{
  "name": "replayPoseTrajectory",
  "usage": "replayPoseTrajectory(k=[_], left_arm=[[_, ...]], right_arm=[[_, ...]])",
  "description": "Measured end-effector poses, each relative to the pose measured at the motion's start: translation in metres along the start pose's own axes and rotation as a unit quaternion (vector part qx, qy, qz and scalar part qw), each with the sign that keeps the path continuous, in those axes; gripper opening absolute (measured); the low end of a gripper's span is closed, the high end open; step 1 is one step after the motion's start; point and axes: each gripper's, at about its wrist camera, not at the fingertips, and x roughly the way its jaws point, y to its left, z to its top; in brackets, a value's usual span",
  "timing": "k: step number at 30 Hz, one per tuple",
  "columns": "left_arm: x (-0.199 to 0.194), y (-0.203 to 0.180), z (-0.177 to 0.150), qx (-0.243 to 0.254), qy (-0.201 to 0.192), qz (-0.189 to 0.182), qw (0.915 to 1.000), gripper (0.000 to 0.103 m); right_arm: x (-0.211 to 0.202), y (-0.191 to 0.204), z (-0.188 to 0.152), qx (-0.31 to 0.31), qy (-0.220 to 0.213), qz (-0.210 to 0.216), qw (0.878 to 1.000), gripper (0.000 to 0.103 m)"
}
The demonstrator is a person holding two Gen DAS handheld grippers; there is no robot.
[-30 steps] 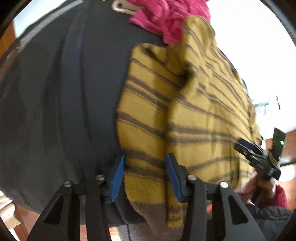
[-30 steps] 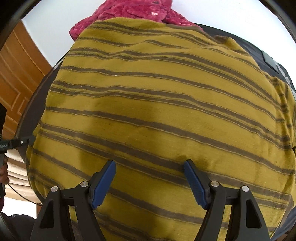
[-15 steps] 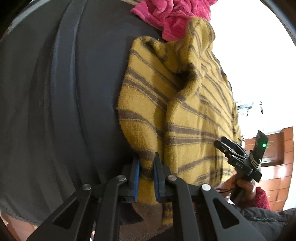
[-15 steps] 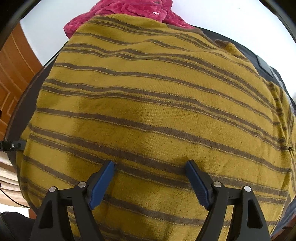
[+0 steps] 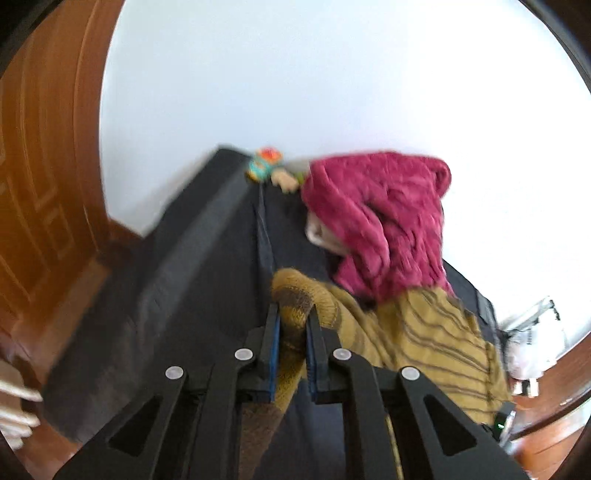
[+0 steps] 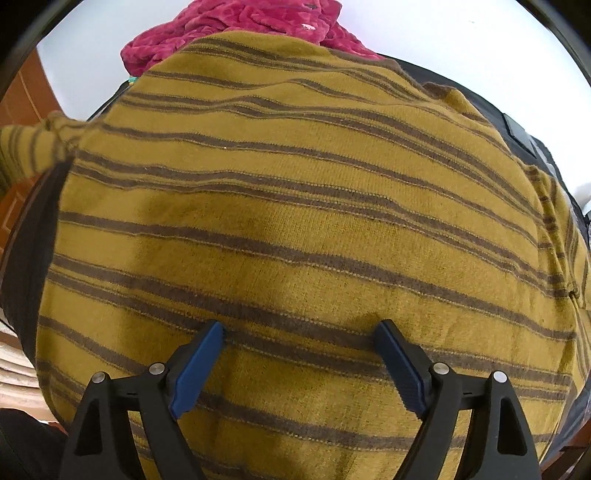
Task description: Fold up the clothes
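Observation:
A mustard sweater with dark stripes [image 6: 295, 229] lies spread on a dark grey bed cover [image 5: 192, 280]. My left gripper [image 5: 292, 325] is shut on a bunched edge of the sweater [image 5: 417, 332] and holds it lifted off the cover. My right gripper [image 6: 299, 332] is open, its blue pads [image 6: 199, 358] resting low over the flat sweater body with nothing between them. A lifted sleeve or edge shows at the left of the right wrist view [image 6: 33, 147].
A crumpled magenta garment [image 5: 384, 225] lies on the bed behind the sweater and also shows in the right wrist view [image 6: 240, 26]. A small colourful toy [image 5: 264, 166] sits by the white wall. A wooden door [image 5: 40, 192] stands at left.
My left gripper closed on the sweater's edge, then lifted and tilted up, so its view now shows the wall. The right gripper stayed open over the sweater.

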Motion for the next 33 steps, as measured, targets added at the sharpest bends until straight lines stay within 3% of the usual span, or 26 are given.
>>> replayPoseTrajectory(k=[6,10,16,17,19,22,23,25,28,30,32,33], left_arm=[[0.003,0.010,0.008,0.016,-0.019,0.032,0.9992,0.013],[-0.012,0.011,0.019,0.028,-0.057,0.063,0.9960,0.013],[-0.015,-0.006,0.026,0.092,-0.108,0.150,0.9784,0.013],[-0.011,-0.012,0.023,0.115,-0.118,0.178,0.9701,0.014],[-0.001,-0.033,0.009,0.195,-0.153,0.263,0.9325,0.015],[0.019,-0.056,-0.021,0.316,-0.192,0.356,0.8583,0.016],[0.023,-0.055,-0.024,0.319,-0.182,0.350,0.8618,0.016],[0.027,-0.035,-0.019,0.266,-0.140,0.314,0.9006,0.016],[0.026,0.008,-0.003,0.159,-0.107,0.309,0.9315,0.016],[0.023,0.035,0.005,0.099,-0.093,0.312,0.9403,0.016],[0.017,0.050,0.010,0.073,-0.088,0.313,0.9429,0.017],[0.016,0.055,0.010,0.061,-0.082,0.301,0.9480,0.018]], right_arm=[[-0.001,-0.003,0.000,0.002,0.001,-0.001,1.000,0.088],[-0.002,-0.006,0.001,0.005,0.002,-0.003,1.000,0.089],[-0.001,-0.009,0.005,0.007,0.007,-0.005,1.000,0.093],[0.000,-0.009,0.006,0.008,0.008,-0.005,1.000,0.094],[0.000,-0.010,0.007,0.008,0.010,-0.005,1.000,0.095],[0.001,-0.012,0.009,0.007,0.012,-0.004,1.000,0.096],[0.001,-0.012,0.010,0.005,0.013,-0.003,1.000,0.096],[0.001,-0.013,0.010,0.002,0.017,-0.001,1.000,0.099],[0.001,-0.014,0.008,-0.011,0.026,0.005,1.000,0.103],[0.000,-0.015,0.006,-0.018,0.025,0.008,0.999,0.103],[-0.002,-0.017,0.003,-0.021,0.024,0.009,0.999,0.103],[-0.004,-0.019,0.002,-0.023,0.023,0.009,0.999,0.103]])
